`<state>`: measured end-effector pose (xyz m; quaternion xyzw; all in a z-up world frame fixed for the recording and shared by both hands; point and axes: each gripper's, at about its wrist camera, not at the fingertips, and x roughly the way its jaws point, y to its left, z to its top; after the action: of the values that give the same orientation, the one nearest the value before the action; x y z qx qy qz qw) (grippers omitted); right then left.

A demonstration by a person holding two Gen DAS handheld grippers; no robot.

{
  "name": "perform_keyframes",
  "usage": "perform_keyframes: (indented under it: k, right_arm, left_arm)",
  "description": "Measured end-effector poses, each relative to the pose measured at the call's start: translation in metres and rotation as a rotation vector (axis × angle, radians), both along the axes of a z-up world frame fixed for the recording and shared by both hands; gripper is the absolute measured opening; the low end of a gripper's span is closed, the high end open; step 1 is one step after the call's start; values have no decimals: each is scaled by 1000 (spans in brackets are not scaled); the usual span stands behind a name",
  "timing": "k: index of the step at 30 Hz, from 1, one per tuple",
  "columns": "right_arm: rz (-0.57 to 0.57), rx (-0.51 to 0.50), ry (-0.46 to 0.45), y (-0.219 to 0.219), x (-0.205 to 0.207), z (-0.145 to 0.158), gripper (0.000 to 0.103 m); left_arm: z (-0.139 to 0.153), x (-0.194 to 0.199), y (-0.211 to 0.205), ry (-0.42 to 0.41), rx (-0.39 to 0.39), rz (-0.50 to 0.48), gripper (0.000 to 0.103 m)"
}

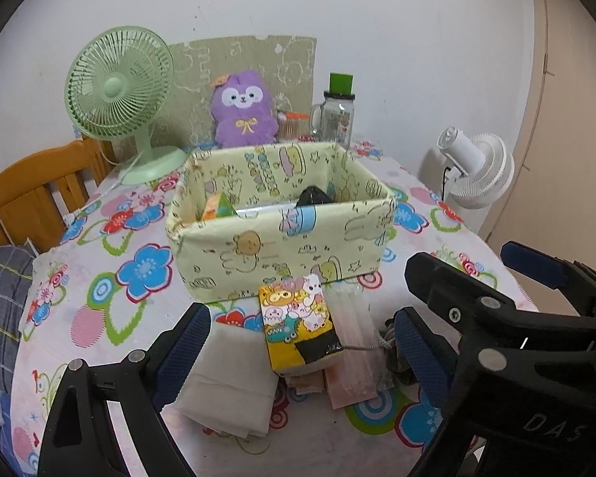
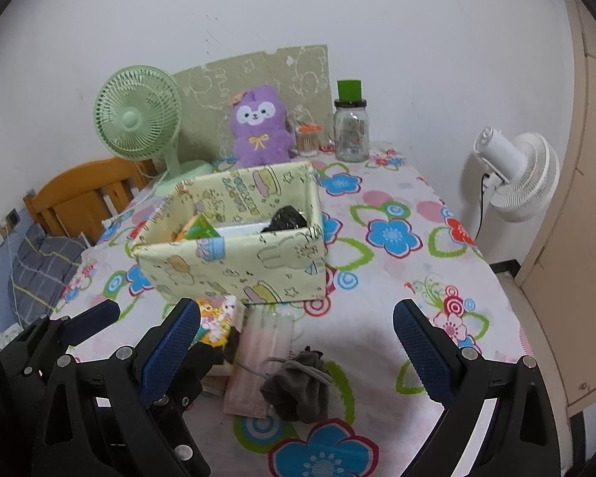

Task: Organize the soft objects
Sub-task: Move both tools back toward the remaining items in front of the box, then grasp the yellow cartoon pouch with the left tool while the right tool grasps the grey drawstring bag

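A pale yellow fabric box [image 1: 282, 238] [image 2: 234, 258] stands mid-table, holding a black item [image 1: 314, 195], a green-orange packet [image 1: 216, 208] and something white. In front of it lie a cartoon tissue pack [image 1: 298, 324] [image 2: 218, 318], a pink mask packet [image 1: 353, 353] [image 2: 258, 357], a white folded cloth [image 1: 226, 385] and a grey drawstring pouch [image 2: 298, 385]. My left gripper [image 1: 298, 357] is open, its jaws either side of the tissue pack. My right gripper [image 2: 298, 353] is open over the pouch and mask packet. A purple plush [image 1: 244, 111] [image 2: 260, 129] sits behind the box.
A green desk fan [image 1: 119, 95] [image 2: 139, 119] stands at the back left, a glass jar with a green lid [image 1: 335, 113] [image 2: 351, 127] at the back right. A white fan [image 1: 476, 167] [image 2: 516, 175] stands beyond the table's right edge. A wooden chair [image 1: 39, 194] is on the left.
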<state>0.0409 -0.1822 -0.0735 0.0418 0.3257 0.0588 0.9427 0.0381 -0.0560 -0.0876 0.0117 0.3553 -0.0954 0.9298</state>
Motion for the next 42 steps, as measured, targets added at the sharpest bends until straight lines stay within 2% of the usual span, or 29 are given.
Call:
perform_keyframes:
  k: [9,24,31,33,42]
  right_arm:
    - [11,-19,63,1,12,-25,99]
    - [19,-19,155,7,35,-52,98]
    - [24,-23,179,10,44,-61,97]
    - [19,-15,184,9,46,-62,97]
    - [21,-2,188,10,45,-64,97]
  left_arm:
    - [-25,13,-1,59,9,15,95]
    - [-50,35,-2,113,14,6,93]
    - [-60,45,-5,153,9,-14,76]
    - [-61,46,-5,155,1,-18,62]
    - [-60,40,-3,146,-7,-24,54]
